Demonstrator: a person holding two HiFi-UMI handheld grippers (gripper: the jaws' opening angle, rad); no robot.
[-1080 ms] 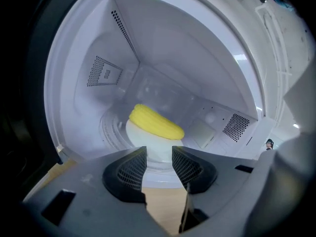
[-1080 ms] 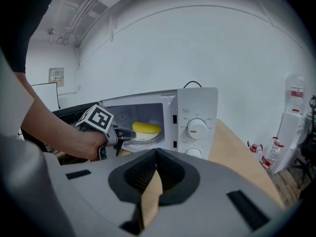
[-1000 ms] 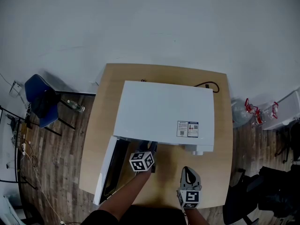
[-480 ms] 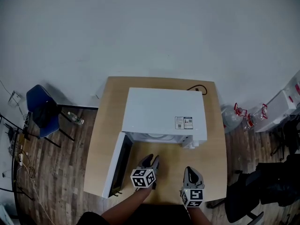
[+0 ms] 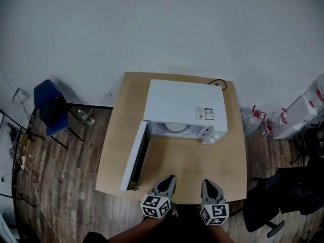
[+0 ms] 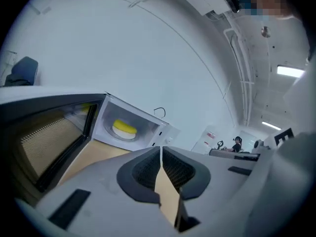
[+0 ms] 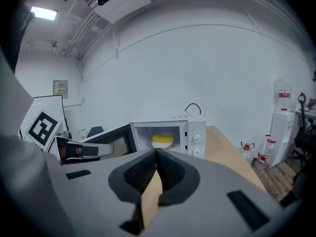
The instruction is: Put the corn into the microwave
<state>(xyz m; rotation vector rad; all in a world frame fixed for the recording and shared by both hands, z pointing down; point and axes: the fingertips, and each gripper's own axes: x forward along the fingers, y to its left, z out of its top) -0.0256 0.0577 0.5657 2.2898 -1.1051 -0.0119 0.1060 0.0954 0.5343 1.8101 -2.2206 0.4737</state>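
Okay, wooden table (image 5: 177,173), white microwave (image 5: 185,108) on it, door (image 5: 136,156) swung open; left gripper (image 5: 168,179) jaws just closed together, nothing between; right gripper (image 5: 209,183) jaws together too, empty, both over the table's near edge. Yellow corn (image 7: 162,139) sits inside the microwave.

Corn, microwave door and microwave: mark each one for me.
corn (image 6: 124,127): left gripper view, its yellow upper side.
microwave door (image 5: 132,158): head view, white outer face of the open door.
microwave (image 5: 185,108): head view, white top panel.
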